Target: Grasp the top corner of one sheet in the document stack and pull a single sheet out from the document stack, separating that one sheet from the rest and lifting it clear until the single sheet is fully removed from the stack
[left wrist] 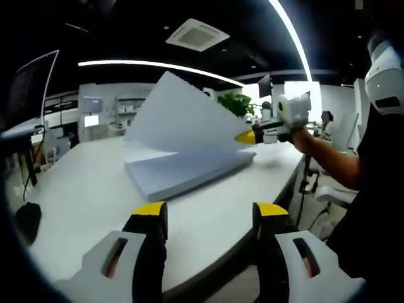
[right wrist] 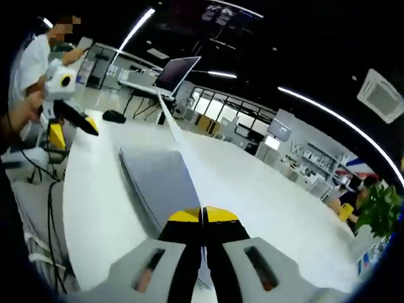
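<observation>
Right tool [right wrist: 202, 216] clamped on sheet [left wrist: 180, 117] corner, lifted above stack [left wrist: 189, 170] on worktop [left wrist: 82, 196]; left tool [left wrist: 211, 211] open, idle. Risk: tearing, or dragging a second sheet along.

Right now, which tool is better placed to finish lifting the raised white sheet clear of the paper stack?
Right. The right tool is already shut on the lifted white paper sheet at its corner, above the white document stack. The left tool is open, short of the stack and holding nothing.
</observation>
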The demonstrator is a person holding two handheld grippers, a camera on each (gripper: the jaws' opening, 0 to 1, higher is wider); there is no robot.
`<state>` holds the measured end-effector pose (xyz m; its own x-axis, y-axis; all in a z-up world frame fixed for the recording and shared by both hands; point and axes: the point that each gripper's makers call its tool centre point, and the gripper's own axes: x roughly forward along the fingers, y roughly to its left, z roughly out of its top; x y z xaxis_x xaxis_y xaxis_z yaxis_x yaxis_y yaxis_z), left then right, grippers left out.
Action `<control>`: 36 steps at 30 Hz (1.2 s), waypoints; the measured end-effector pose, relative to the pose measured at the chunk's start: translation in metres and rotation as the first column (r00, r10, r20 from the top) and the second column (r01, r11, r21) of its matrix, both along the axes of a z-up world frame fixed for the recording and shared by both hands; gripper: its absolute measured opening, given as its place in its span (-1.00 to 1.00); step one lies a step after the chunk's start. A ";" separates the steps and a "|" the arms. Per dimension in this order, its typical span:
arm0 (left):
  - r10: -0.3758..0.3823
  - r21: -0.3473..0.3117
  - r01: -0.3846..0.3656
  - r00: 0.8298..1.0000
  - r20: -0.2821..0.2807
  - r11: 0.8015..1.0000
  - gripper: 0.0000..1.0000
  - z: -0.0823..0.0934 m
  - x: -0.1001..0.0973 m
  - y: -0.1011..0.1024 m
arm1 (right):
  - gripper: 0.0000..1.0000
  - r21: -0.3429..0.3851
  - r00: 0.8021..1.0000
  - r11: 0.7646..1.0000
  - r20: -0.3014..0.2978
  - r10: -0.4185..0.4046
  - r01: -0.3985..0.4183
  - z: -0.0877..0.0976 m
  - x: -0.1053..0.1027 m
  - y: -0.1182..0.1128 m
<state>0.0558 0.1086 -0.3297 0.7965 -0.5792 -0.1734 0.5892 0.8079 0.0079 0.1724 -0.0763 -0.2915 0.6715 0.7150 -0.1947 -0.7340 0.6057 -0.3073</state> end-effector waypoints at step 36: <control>0.012 -0.001 -0.012 1.000 -0.010 1.000 0.07 -0.007 -0.003 0.006 | -0.98 0.195 0.991 0.981 -0.130 0.029 -0.003 0.006 -0.003 -0.004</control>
<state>0.0524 0.1141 -0.3362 0.8015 -0.5701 -0.1807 0.5798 0.8148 0.0011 0.1691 -0.0800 -0.2857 0.6375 0.7581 -0.1370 -0.7701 0.6323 -0.0847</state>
